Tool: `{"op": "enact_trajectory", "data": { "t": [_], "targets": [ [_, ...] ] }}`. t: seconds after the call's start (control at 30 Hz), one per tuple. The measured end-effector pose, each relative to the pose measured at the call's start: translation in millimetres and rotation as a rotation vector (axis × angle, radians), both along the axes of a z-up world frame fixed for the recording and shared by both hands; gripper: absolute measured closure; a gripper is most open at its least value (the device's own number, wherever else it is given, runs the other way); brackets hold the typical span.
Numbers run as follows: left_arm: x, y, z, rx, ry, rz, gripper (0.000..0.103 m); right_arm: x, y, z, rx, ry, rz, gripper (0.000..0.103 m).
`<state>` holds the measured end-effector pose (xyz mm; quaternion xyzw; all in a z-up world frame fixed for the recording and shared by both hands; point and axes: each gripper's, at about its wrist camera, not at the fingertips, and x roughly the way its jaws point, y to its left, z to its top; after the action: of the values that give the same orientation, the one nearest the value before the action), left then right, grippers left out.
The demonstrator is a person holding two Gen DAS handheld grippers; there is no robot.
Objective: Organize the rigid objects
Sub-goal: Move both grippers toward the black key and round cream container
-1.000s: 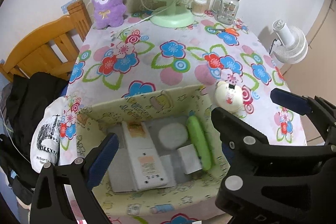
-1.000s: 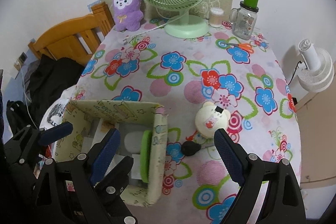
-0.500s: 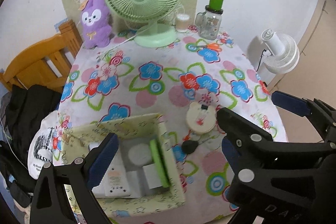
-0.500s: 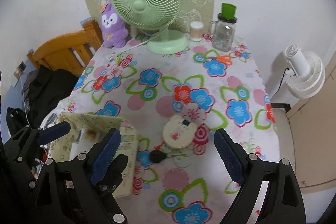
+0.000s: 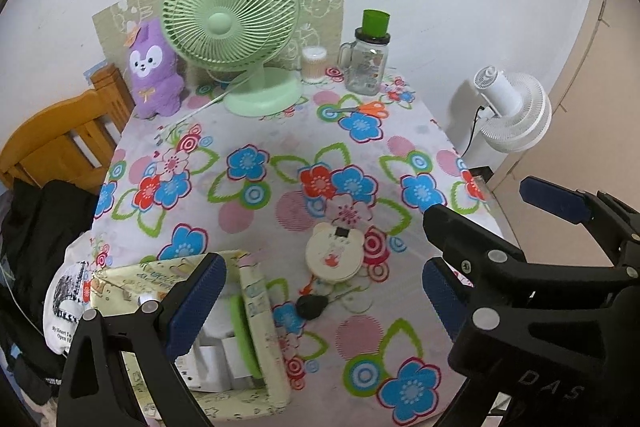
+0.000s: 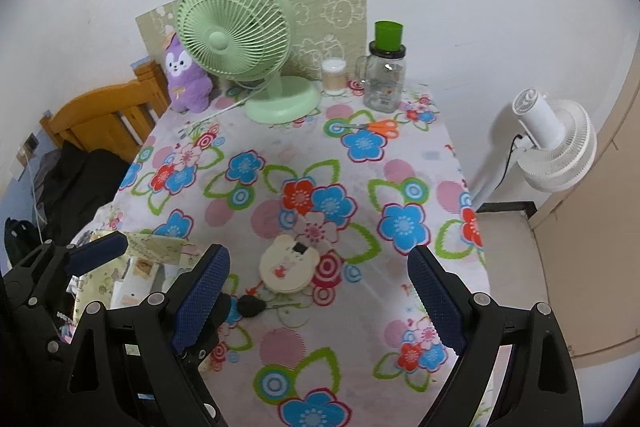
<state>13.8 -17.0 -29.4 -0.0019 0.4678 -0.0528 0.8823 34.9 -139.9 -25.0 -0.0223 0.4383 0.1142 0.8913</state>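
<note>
Grippers both spread wide and empty: left gripper [image 5: 320, 299] hangs above the near table edge, right gripper [image 6: 316, 291] just beside it. Box [image 5: 260, 311] sits at the left gripper's left finger, already holding a green item [image 5: 242, 331] and white pieces. Bear case [image 6: 289, 264] lies flat on the cloth ahead of the right gripper, a bit left of centre between its fingers; black key [image 6: 250, 305] lies nearer, close to the left finger. Likely step: pick the bear case and drop it in the box. To do it well, judged from here: come down with fingers straddling the case's edges, since it's flat and low, pads almost at the cloth, close squarely so it doesn't squirt out. Mind the key and the orange tag touching the case; don't pinch them too. Box wall is soft-looking, so lift clear over it.
</note>
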Motion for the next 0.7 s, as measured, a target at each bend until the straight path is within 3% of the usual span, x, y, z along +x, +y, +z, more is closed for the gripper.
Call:
{"op": "enact_trajectory", "data": {
  "t": [0.43,0.7],
  "targets": [
    [4.3,-20.0,-13.2,-0.056,0.012,0.082,0.002,14.4,-28.8,-8.7,0.015,0.023,0.074,0.011],
    [8.8,-33.8,-44.5,-0.077,0.027,0.179,0.002,37.9,-35.3,-40.1,-0.006,0.06,0.177,0.011]
  ]
}}
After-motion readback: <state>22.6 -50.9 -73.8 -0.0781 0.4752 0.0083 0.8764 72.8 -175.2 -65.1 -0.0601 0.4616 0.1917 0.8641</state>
